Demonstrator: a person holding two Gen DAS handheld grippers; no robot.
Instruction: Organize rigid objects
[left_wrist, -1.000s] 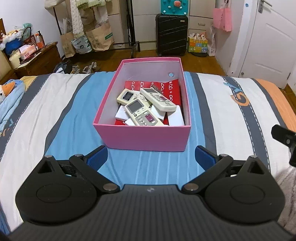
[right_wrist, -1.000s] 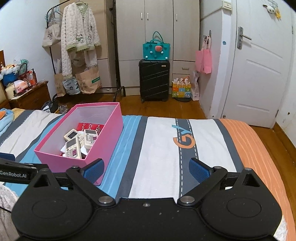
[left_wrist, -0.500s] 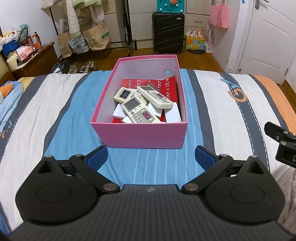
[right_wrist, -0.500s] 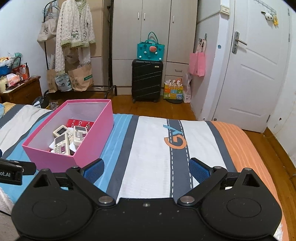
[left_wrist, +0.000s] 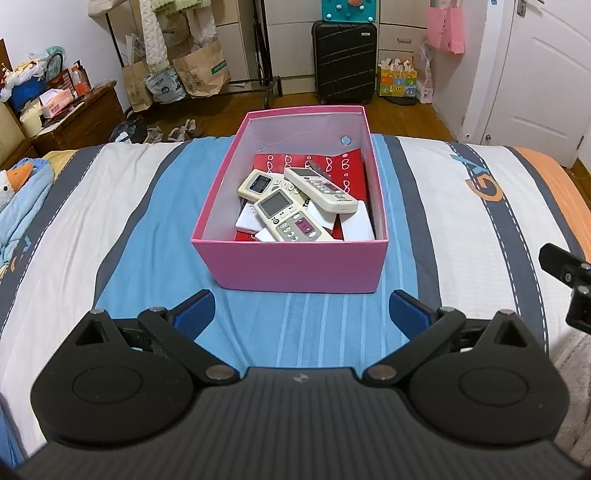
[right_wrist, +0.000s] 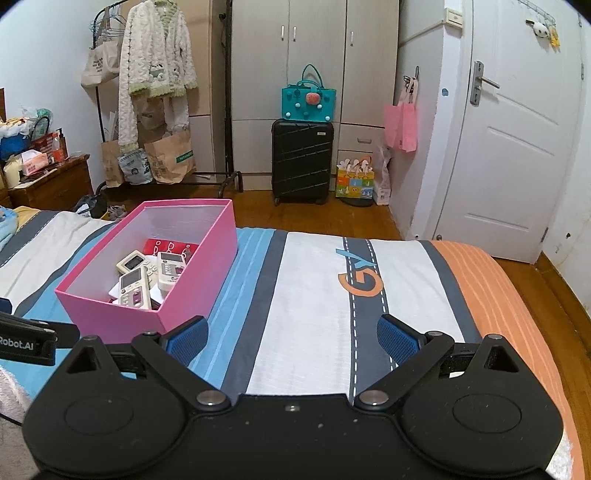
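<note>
A pink box (left_wrist: 295, 267) (right_wrist: 192, 280) rests on the striped bed. Inside lie three cream remote controls (left_wrist: 291, 218) (right_wrist: 135, 290), white flat items (left_wrist: 249, 219) and a red packet (left_wrist: 351, 166). My left gripper (left_wrist: 301, 314) is open, hovering just in front of the box's near wall with nothing between its blue pads. My right gripper (right_wrist: 291, 338) is open too, to the right of the box over the bedspread, and holds nothing. Part of the right gripper (left_wrist: 569, 273) shows at the left wrist view's right edge.
The bedspread (right_wrist: 317, 288) stretches wide to the right of the box. A blue blanket with a duck toy (left_wrist: 22, 192) lies at the left. Beyond the bed's far edge stand a black suitcase (right_wrist: 302, 162), a clothes rack (right_wrist: 155, 85), a cluttered nightstand (left_wrist: 70, 110) and a white door (right_wrist: 509, 147).
Both grippers have drawn back and risen slightly, so the box sits a little farther off in the left wrist view. The right view has tilted up. Both stay open.
</note>
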